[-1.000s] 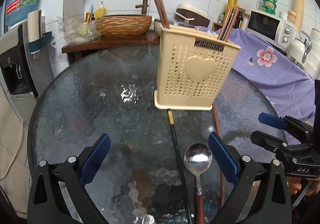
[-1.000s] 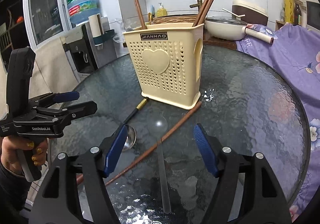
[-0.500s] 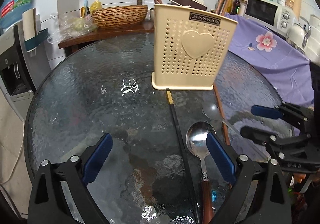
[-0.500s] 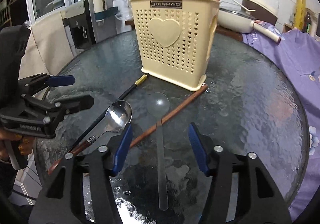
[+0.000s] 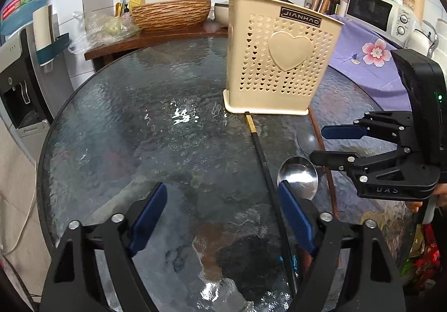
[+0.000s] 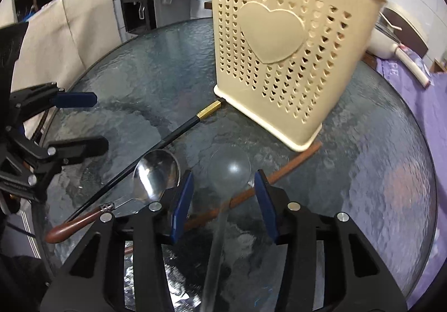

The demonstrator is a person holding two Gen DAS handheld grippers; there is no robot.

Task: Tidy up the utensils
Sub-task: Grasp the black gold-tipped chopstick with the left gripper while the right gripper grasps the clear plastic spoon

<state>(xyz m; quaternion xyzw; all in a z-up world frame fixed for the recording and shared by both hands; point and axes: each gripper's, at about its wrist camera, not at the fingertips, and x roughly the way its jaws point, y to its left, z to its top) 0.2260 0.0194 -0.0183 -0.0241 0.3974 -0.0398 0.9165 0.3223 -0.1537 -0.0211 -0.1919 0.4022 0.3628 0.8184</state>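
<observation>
The right tool (image 6: 223,197) is spread, straddling the clear spoon (image 6: 230,169), which lies on the glass worktop (image 6: 377,172) across the brown chopstick (image 6: 282,172), near the holder (image 6: 290,60). Closing here risks nipping the chopstick too, or the slick spoon skidding on the glass. The left tool (image 5: 223,217), also spread and empty, hovers beside the steel spoon (image 5: 297,175) and black chopstick (image 5: 262,155); it could nudge them.

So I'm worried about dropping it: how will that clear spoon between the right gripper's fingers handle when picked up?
The clear spoon looks like thin plastic, so probably light and slightly flexible. Its smooth handle, lying flat on the glass table, may slip between the right gripper pads.
</observation>
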